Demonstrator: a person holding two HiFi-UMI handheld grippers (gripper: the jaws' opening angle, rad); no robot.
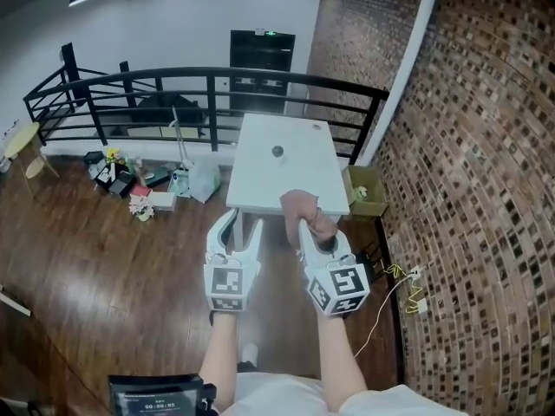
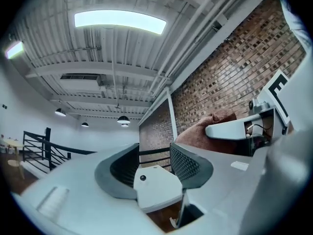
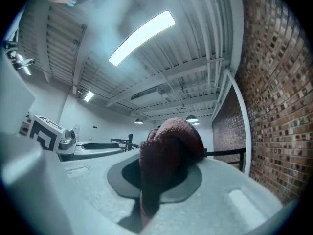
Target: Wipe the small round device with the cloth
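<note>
The small round dark device (image 1: pixel 277 152) lies on the white table (image 1: pixel 260 189) ahead of both grippers; in the left gripper view the device (image 2: pixel 142 177) shows between the jaws, still far off. My left gripper (image 1: pixel 244 222) hangs over the floor short of the table's near edge, its jaws a little apart with nothing between them (image 2: pixel 152 163). My right gripper (image 1: pixel 310 225) is level with it on the right and is shut on a reddish-brown cloth (image 1: pixel 305 208), which bunches up over the jaws (image 3: pixel 166 153) and hides their tips.
A black railing (image 1: pixel 208 85) runs behind the table and a brick wall (image 1: pixel 468 146) stands to its right. Bags and boxes (image 1: pixel 143 185) litter the wooden floor on the left. A cardboard box (image 1: pixel 366 191) and cables (image 1: pixel 403 284) lie near the wall.
</note>
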